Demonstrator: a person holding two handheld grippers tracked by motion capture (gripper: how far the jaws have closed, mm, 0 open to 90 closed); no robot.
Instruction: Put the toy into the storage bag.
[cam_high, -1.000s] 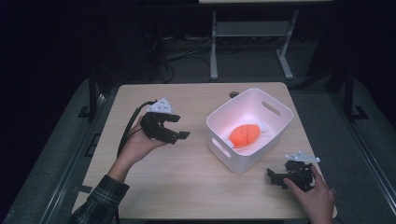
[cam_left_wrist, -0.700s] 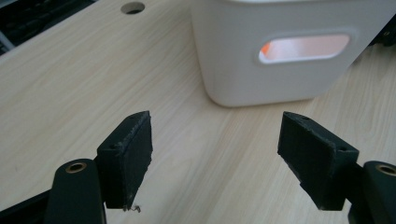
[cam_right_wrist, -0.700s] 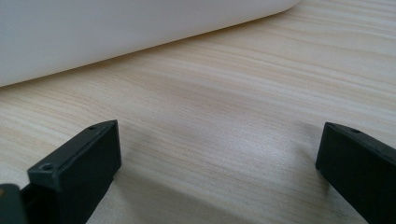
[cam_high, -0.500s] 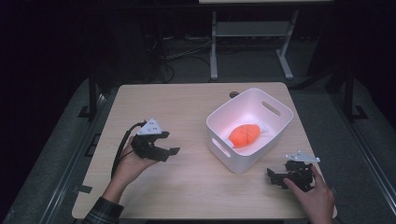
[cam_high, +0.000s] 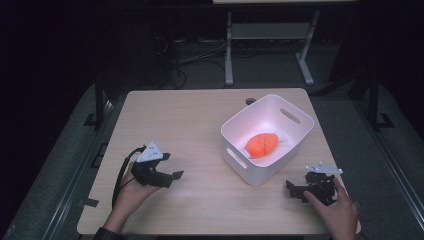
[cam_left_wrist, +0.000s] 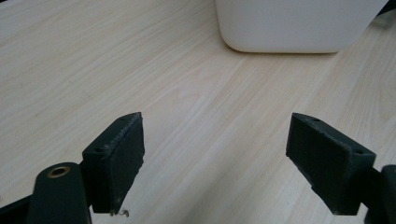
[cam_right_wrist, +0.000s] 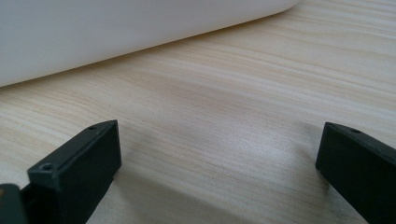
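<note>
My left tool (cam_high: 172, 176) has just been opening its jaws — nothing is between them. My right tool (cam_high: 295, 189) is wide open too, low on the table (cam_high: 200, 120). The orange toy (cam_high: 261, 144) lies inside the white tub (cam_high: 295, 116) — well apart from both tools.

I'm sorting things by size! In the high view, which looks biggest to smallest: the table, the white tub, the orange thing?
1. Table
2. White tub
3. Orange thing, lying inside the tub
</note>
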